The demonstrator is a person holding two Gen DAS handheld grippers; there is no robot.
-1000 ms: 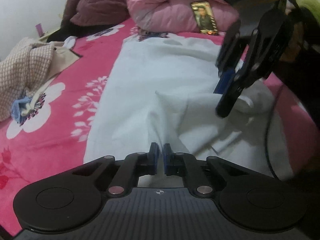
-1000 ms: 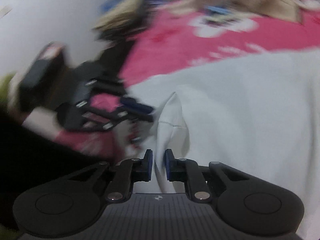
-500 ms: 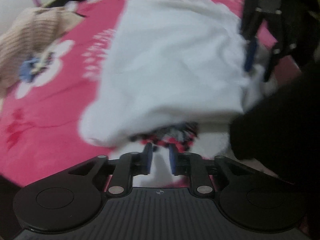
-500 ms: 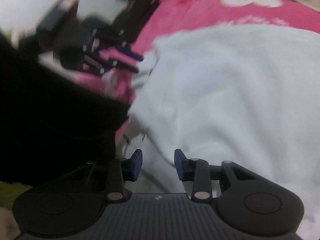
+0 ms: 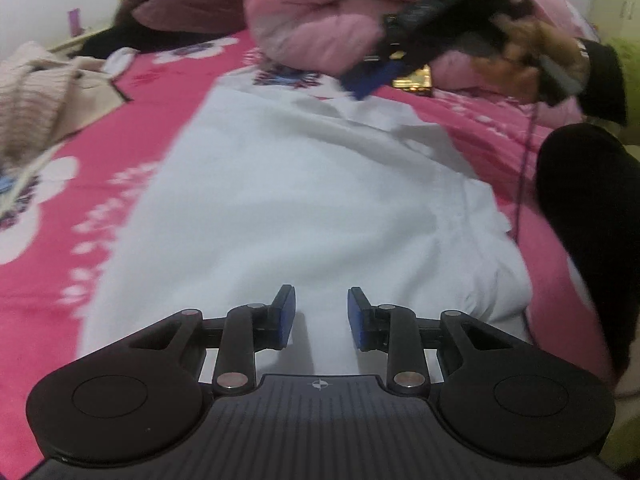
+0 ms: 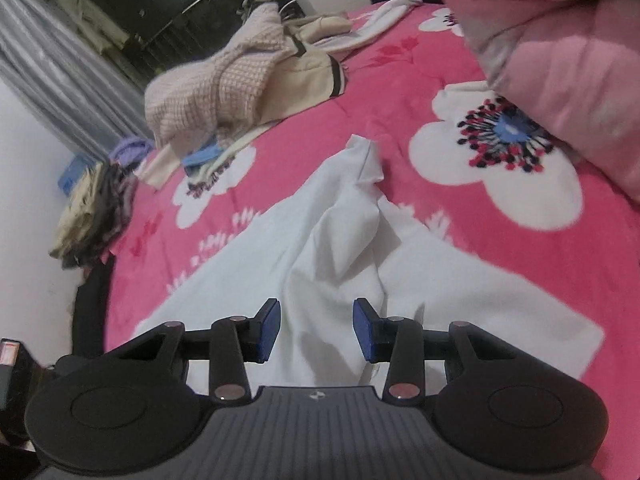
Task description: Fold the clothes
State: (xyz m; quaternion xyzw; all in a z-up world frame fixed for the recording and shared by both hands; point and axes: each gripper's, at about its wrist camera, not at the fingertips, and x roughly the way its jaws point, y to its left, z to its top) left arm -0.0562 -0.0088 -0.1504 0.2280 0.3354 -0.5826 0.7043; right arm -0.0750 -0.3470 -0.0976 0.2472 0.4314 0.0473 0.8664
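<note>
Left wrist view only: the right hand-held gripper (image 5: pixel 370 80), blurred, held by a hand (image 5: pixel 532 56) above the far end of the white garment (image 5: pixel 288 200); a dark-sleeved limb (image 5: pixel 588 216) at that garment's right edge; a maroon pillow (image 5: pixel 188 0) beyond it.
Right wrist view only: a checked knit garment (image 6: pixel 212 92) heaped on the pink floral bedspread (image 6: pixel 400 92) well beyond the white garment (image 6: pixel 320 248); a dark pile (image 6: pixel 96 208) at the bed's edge; grey curtains (image 6: pixel 52 72).
Both views: a pink quilt (image 5: pixel 320 12) (image 6: pixel 560 48) bunched beyond the white garment.
White garment: spread flat on the bedspread (image 5: pixel 132 152), directly below and ahead of the left hand-held gripper (image 5: pixel 321 314); in the right wrist view a raised fold runs away from between the fingers.
Left hand-held gripper: fingers spread, holding nothing, cloth beneath the gap.
Right hand-held gripper (image 6: pixel 316 330): fingers spread wide, either side of the fold, not pinching it.
</note>
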